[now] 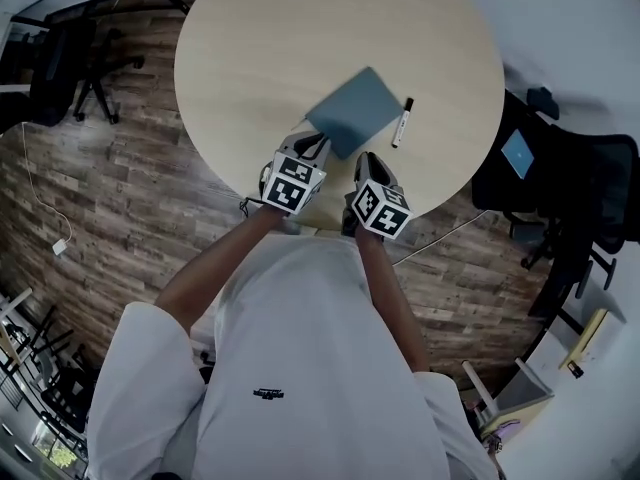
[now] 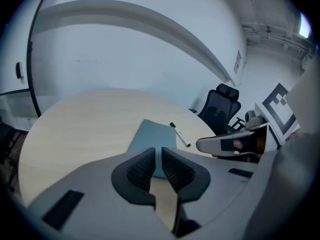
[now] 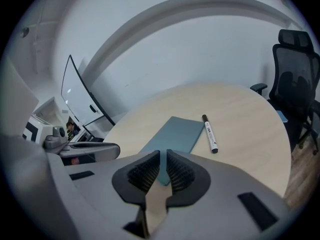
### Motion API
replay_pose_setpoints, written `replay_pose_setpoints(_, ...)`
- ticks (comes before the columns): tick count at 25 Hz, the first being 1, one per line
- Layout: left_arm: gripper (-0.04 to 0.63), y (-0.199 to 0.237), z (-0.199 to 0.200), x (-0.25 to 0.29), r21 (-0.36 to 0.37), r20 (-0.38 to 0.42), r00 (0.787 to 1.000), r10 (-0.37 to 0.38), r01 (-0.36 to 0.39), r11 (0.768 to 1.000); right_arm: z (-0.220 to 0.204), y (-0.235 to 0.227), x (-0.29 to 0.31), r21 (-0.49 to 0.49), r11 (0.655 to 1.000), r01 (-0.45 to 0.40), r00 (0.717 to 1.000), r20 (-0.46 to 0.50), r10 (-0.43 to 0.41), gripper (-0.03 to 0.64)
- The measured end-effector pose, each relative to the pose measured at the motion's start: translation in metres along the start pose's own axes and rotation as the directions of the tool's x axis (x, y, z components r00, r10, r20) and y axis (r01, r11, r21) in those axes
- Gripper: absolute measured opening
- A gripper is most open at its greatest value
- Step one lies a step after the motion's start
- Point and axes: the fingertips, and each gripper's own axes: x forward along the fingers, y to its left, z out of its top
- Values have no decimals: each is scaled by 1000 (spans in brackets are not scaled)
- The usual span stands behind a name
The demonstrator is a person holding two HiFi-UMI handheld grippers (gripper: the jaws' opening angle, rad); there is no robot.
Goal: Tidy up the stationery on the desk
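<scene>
A grey-blue notebook [image 1: 354, 111] lies near the front edge of the round wooden table [image 1: 260, 48], with a white marker with a black cap [image 1: 402, 122] just to its right. The notebook [image 2: 151, 140] and marker [image 2: 180, 135] also show in the left gripper view, and the notebook [image 3: 174, 136] and marker [image 3: 209, 133] in the right gripper view. My left gripper [image 1: 312, 148] hovers at the notebook's near left corner, shut and empty. My right gripper [image 1: 366, 161] hovers at the near edge beside it, also shut with nothing between its pads.
A black office chair [image 1: 570, 183] stands right of the table, another chair [image 1: 70, 63] at the far left. Wooden floor [image 1: 110, 198] surrounds the table. A white wall [image 2: 125, 49] rises behind it.
</scene>
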Motion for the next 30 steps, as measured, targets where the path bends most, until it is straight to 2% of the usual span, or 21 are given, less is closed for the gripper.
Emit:
replay_pose_setpoints(4,34,18,-7,13,21,-23,999,22,-21,1000,-4,-1,14,17,1000,1,1000,-25,0,37)
replay_pose_setpoints(8,39,35,-4,26,23,-24,998,52,-51,998,-12,-10,29,83,996,16,998,-57,-11,38)
replay_pose_setpoints(11,101,47,-2,36,7,-35,998,57,-57,998,-14,-19,36,78,996,48,996,-78,-42,46)
replay_pose_setpoints(14,134,57,0,48,13,-33,998,55,-54,998,-11,-24,43,80,995,53,995,-92,-46,128)
replay_pose_setpoints(16,152,62,-1,55,21,-41,998,50,-49,999,-11,-27,47,94,994,57,994,-97,-48,130)
replay_pose_setpoints(23,177,84,-17,88,18,-113,992,56,-55,998,-22,-41,74,129,989,66,986,-161,-45,138)
replay_pose_setpoints(27,176,87,-36,101,49,-202,978,49,-40,998,-34,-44,85,127,989,71,972,-232,-40,138)
replay_pose_setpoints(30,163,85,-44,105,59,-214,976,50,-38,998,-45,-41,92,114,992,61,958,-285,-27,138)
